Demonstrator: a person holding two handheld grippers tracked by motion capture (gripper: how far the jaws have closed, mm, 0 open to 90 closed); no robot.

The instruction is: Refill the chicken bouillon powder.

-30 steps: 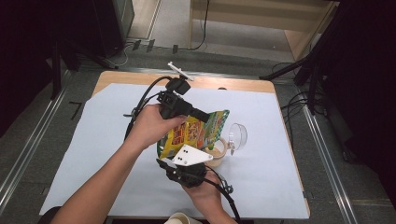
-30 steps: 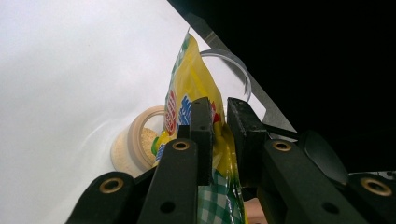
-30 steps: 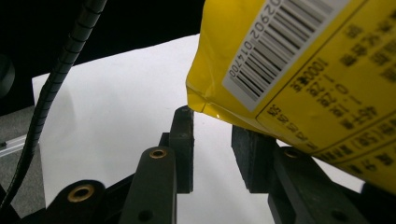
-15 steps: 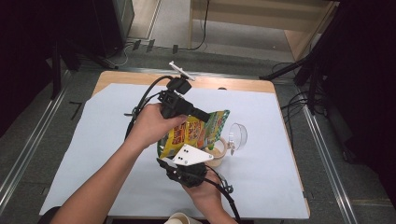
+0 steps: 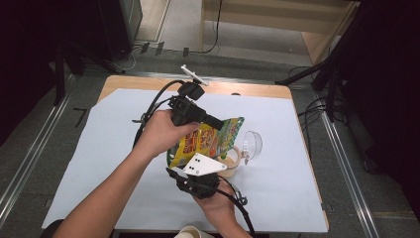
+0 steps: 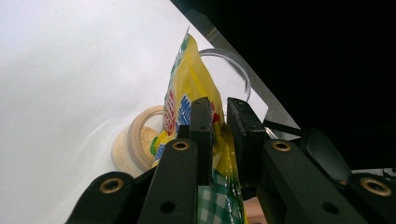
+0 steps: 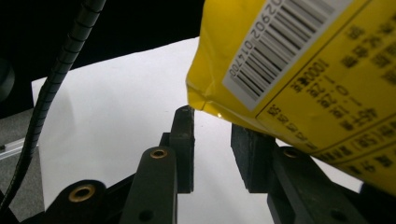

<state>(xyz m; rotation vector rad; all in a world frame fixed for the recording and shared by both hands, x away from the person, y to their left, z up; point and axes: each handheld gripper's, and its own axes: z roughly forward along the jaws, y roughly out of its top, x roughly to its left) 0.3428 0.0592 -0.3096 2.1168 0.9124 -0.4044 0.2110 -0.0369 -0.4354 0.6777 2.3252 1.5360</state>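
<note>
1. Pouch [image 5: 208, 141] of yellow, green-checked snack packaging held tilted above the middle of the bench [image 5: 89, 163], its lower corner over an open round jar [image 5: 232, 161] of pale powder.
2. Left claw [image 5: 214, 120] clamped on the pouch's upper edge; in the left gripper view pouch film [image 6: 196, 88] pinched between both pads, jar mouth [image 6: 140, 140] just below.
3. Right claw [image 5: 190, 171] under the pouch's near side, beneath a grey three-cornered plate [image 5: 200, 164]; in the right gripper view pads a little apart with only white bench sheet between them, barcode face of the pouch [image 7: 299, 70] resting on the right pad, left pad clear of it.
4. Clear lid [image 5: 251, 144] on edge just right of the jar, touching or nearly so; cannot tell which.
5. Wide bare white sheet to left and right of the hands; far bench edge showing a wood strip [image 5: 247, 90]; right edge well apart from the lid.
6. Paper cup rim [image 5: 193, 233] at the near edge, close by the right forearm.
</note>
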